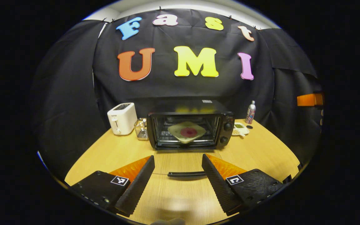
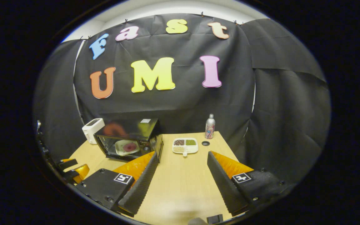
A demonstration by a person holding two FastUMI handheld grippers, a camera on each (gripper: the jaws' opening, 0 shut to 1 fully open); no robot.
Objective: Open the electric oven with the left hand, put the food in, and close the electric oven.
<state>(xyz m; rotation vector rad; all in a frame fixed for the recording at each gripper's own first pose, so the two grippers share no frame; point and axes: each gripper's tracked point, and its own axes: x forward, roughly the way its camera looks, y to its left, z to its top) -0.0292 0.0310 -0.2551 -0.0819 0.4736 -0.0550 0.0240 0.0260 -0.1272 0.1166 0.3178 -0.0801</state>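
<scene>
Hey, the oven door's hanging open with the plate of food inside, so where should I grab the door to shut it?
Take the door handle, the dark bar along the door's front edge, near its middle. The door lies about flat, hinged at the oven, so probably come from the front with the open left tongs and swing it up.

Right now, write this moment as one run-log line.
oven: open | plate of food: inside | left tongs: open, around door handle | right tongs: open, empty

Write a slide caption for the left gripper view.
Open left gripper faces the oven, its door folded down, a plate of food inside.
</scene>
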